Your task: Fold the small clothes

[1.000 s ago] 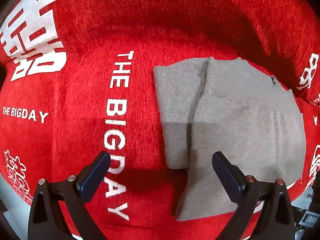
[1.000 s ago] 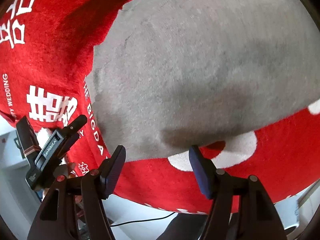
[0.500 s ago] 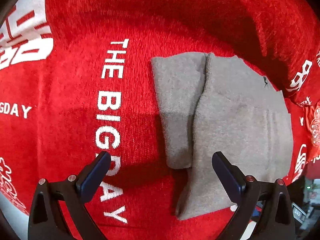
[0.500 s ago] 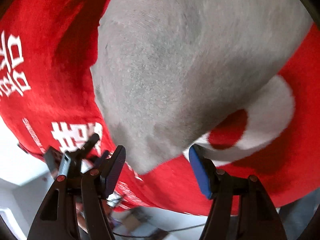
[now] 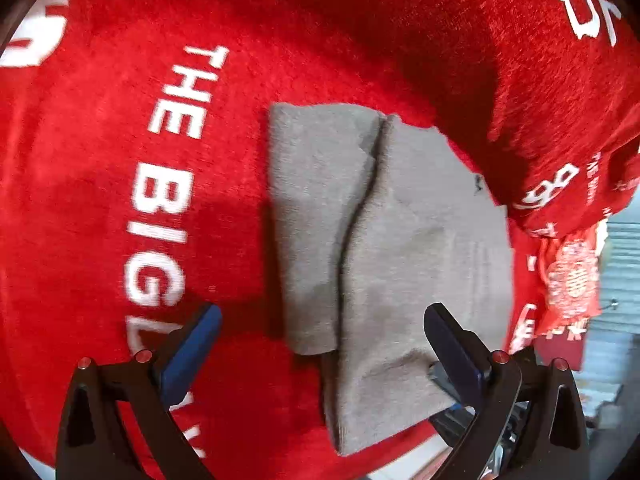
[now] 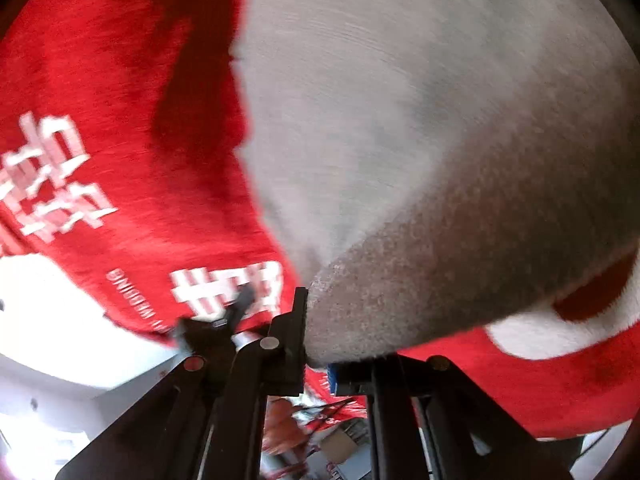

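A grey garment, folded with one flap over another, lies on a red blanket printed with white letters. My left gripper hovers open over the garment's near end, one finger over the blanket and the other over the grey cloth. In the right wrist view the garment fills the upper right. My right gripper is shut on its near corner, and the cloth bunches up between the two pads.
The red blanket drapes over the surface's edge, with pale floor below at the left. A raised red fold stands behind the garment, and room clutter shows at the far right.
The right jaws have closed onto the grey garment's near corner, and that view has rolled and dipped. The left gripper has come lower and closer to the garment and stayed open.
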Motion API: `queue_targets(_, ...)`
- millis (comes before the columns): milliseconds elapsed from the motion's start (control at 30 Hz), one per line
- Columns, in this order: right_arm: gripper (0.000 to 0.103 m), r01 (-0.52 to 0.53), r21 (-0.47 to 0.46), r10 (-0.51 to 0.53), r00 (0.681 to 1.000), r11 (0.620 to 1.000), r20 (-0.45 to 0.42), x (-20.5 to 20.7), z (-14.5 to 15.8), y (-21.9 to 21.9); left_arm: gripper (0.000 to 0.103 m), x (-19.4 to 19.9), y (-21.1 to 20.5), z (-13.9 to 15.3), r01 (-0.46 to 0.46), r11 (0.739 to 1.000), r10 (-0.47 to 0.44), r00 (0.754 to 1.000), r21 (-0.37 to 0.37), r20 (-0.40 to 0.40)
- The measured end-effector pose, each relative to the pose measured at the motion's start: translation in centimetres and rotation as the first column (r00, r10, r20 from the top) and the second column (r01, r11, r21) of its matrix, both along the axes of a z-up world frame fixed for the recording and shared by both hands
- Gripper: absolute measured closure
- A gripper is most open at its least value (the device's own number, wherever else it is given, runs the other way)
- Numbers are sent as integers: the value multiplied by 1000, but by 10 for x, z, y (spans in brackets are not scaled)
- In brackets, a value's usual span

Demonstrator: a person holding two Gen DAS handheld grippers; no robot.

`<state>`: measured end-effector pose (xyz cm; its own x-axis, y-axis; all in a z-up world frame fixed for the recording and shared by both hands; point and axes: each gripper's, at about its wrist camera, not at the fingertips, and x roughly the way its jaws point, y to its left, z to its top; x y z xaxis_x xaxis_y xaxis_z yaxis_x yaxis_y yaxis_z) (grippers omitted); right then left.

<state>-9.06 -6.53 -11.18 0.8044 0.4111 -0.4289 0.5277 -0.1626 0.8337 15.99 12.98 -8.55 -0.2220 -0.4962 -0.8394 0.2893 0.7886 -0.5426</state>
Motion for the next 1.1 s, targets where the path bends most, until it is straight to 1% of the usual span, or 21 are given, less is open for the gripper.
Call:
queue_targets(100, 95, -29, -27, 31, 997, 999, 76, 4, 23, -10, 2, 0, -13, -12, 13, 997, -19, 996, -70, -86)
queue_targets(167, 95, -44, -34, 47, 995, 998, 92, 6, 31, -14, 2, 1, -29, -22, 19, 992, -39, 987, -126, -153)
queue_targets(267, 95, -76, -40, 79, 992, 996, 97, 6, 37, -18, 2, 1, -52, -29, 22, 984, -58, 978, -178, -202)
queue_targets(333, 95, -119, -58, 124, 989, 991, 76, 7, 36, -15, 2, 0, -70, -25, 32, 979, -72, 978, -200, -198)
queue_targets(400, 95, -172, -70, 174, 984, 983, 25, 4, 30, -10, 3, -3, -89, -19, 60, 981, -90, 984, -183, -155)
queue_targets(467, 91, -253, -75, 248, 967, 965, -64, 2, 21, -4, 24, -4, -100, -18, 90, 985, -107, 987, -147, -117)
queue_targets(500, 90, -309, -82, 300, 948, 948, -109, 1, 19, -2, 38, -5, -104, -20, 107, 987, -120, 987, -116, -107)
queue_targets(533, 87, -369, -92, 354, 924, 925, -142, 1, 18, 0, 44, -6, -106, -22, 124, 989, -132, 987, -80, -96)
queue_targets(567, 84, -445, -106, 423, 889, 889, -175, 1, 21, 2, 45, -8, -105, -24, 136, 989, -140, 986, -54, -85)
queue_targets(600, 75, -501, -135, 471, 859, 855, -202, 0, 27, 1, 45, -10, -106, -25, 149, 988, -151, 986, -33, -74)
queue_targets(633, 63, -533, -179, 494, 841, 827, -223, -2, 36, -3, 45, -13, -106, -25, 162, 987, -163, 985, -17, -60)
queue_targets(700, 56, -553, -269, 497, 831, 789, -249, -5, 56, -19, 44, -16, -108, -23, 176, 984, -176, 984, 2, -36)
queue_targets(767, 56, -511, -362, 431, 857, 780, -281, -6, 74, -50, 44, -19, -112, -22, 184, 983, -183, 983, 26, -21)
queue_targets(800, 64, -487, -388, 400, 871, 782, -287, -5, 77, -64, 44, -20, -113, -23, 189, 981, -189, 982, 35, -18)
queue_targets(833, 89, -473, -399, 383, 878, 785, -287, -2, 79, -74, 44, -20, -115, -23, 193, 980, -193, 981, 44, -16)
queue_targets(867, 99, -468, -402, 375, 880, 787, -291, 4, 78, -87, 44, -21, -116, -23, 196, 979, -196, 981, 49, -11)
queue_targets(900, 99, -469, -409, 369, 879, 783, -301, 9, 77, -94, 45, -21, -118, -22, 200, 978, -200, 980, 60, -2)
queue_targets(967, 99, -494, -435, 369, 864, 753, -343, 23, 70, -105, 60, -23, -120, -21, 211, 974, -214, 976, 84, 30)
queue_targets(1000, 99, -521, -435, 381, 847, 734, -372, 32, 67, -108, 69, -23, -120, -21, 216, 971, -221, 974, 102, 42)
queue_targets(1067, 99, -611, -426, 426, 782, 667, -454, 46, 49, -104, 73, -21, -119, -21, 193, 976, -197, 979, 97, 41)
queue_targets(1100, 101, -639, -409, 457, 761, 652, -461, 49, 39, -100, 74, -20, -116, -20, 184, 978, -189, 981, 95, 42)
